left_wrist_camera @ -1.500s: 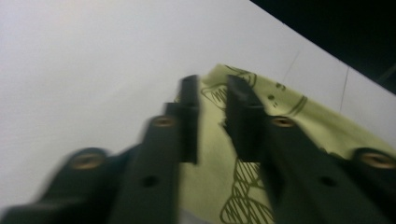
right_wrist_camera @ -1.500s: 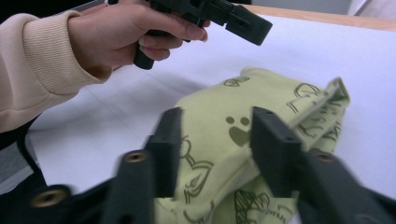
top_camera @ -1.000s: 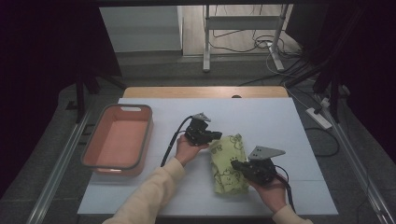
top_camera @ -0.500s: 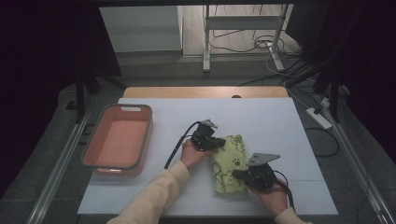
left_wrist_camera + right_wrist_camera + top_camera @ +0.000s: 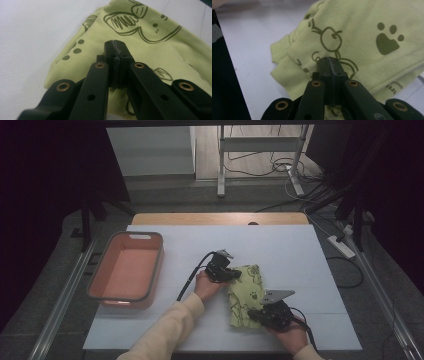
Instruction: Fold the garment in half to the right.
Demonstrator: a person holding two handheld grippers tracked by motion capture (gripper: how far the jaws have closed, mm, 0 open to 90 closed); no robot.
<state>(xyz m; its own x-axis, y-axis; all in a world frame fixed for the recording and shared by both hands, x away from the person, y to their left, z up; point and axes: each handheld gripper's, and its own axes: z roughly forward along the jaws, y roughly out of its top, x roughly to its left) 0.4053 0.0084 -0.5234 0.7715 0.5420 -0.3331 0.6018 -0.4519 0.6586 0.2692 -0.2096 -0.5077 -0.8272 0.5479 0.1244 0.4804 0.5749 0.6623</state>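
The folded yellow-green printed cotton garment point(image 5: 245, 295) lies on the white counter point(image 5: 280, 250), right of the salmon plastic tub point(image 5: 127, 270). Left claw point(image 5: 115, 45) and right claw point(image 5: 332, 63), both fully closed and empty, press its edges; dragging them could undo the fold.

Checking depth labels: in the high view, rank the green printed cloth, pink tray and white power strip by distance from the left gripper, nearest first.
From the left gripper:
1. Green printed cloth, right at the jaws, table centre.
2. Pink tray, off to the left on the table.
3. White power strip, on the floor beyond the table's right edge.
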